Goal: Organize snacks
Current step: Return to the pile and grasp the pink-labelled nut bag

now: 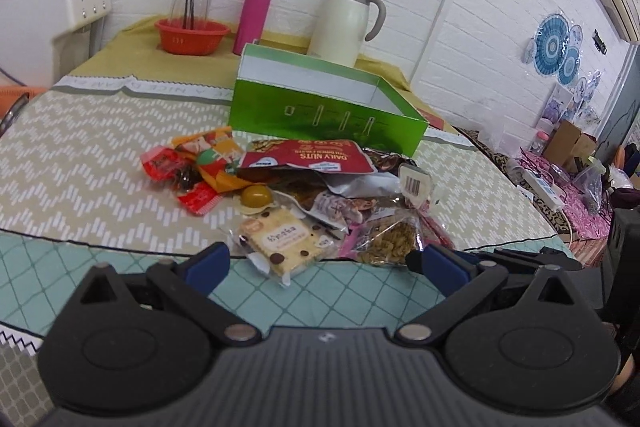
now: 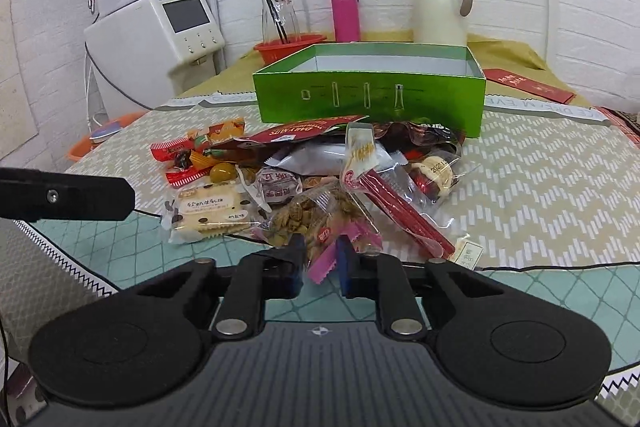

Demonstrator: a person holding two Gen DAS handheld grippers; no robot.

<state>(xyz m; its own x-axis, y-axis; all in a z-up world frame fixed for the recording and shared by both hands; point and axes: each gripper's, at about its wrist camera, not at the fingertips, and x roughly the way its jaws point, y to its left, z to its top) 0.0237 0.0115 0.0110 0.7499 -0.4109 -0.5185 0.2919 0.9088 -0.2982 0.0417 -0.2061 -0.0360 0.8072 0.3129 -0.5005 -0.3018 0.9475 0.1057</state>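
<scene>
Pink-edged peanut bag (image 2: 320,227) sits clenched in our right hand-held gripper (image 2: 322,259) for boxing in the green box (image 2: 368,95), while our left hand-held gripper (image 1: 316,261) hangs released.

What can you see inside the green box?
Only white inner walls show inside the green box. Its floor is hidden by the near wall, so whether any snacks lie inside cannot be told.

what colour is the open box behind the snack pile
Bright green outside, white inside. The open box shows best in the right wrist view, behind the snack pile.
</scene>
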